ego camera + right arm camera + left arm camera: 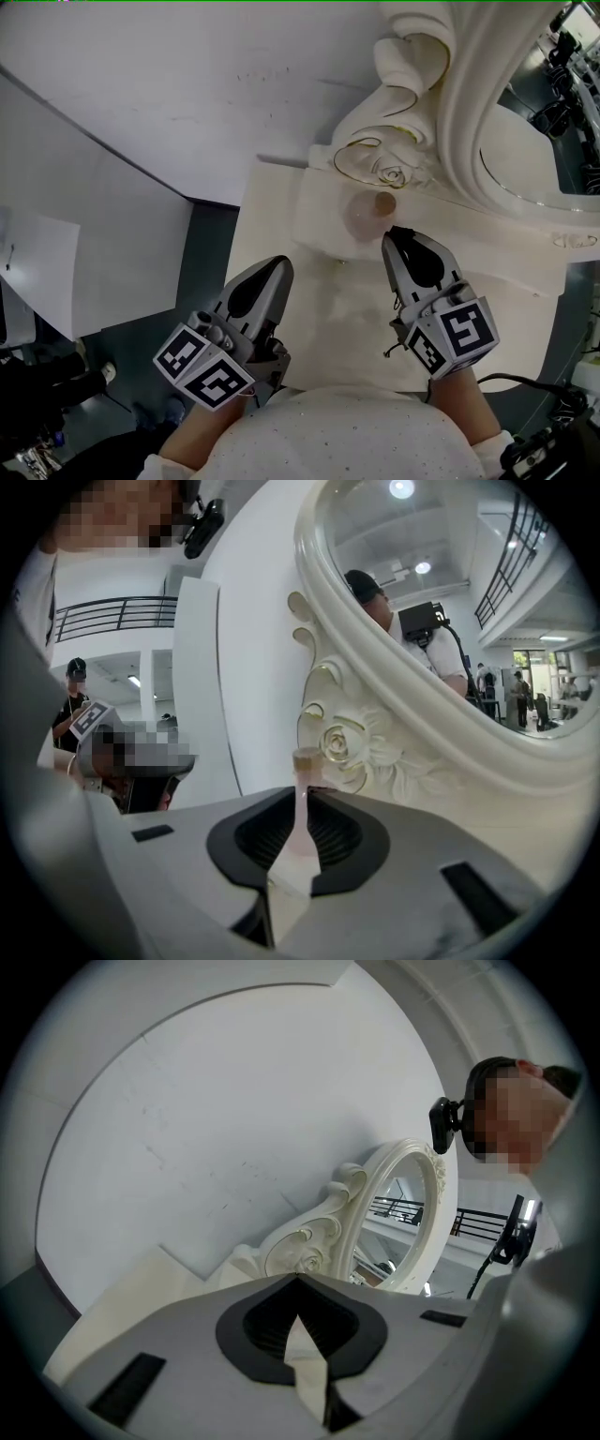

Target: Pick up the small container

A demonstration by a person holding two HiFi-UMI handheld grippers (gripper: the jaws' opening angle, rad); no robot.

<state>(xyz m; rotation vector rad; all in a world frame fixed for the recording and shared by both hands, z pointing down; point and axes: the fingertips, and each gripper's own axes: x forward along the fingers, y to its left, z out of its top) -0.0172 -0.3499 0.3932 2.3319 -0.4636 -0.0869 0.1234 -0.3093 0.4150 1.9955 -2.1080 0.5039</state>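
Right hand-held gripper (398, 233) sits just beside small container (364, 214).

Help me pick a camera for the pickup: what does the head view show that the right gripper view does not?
Only the head view: both claws, the left claw back over the cream tabletop, the right claw close to the small translucent pink container with a tan cap. Only the right gripper view: that claw's narrow slit lined up on the container, and people reflected in the mirror glass. Both: the container and the ornate cream mirror frame with its carved rose.
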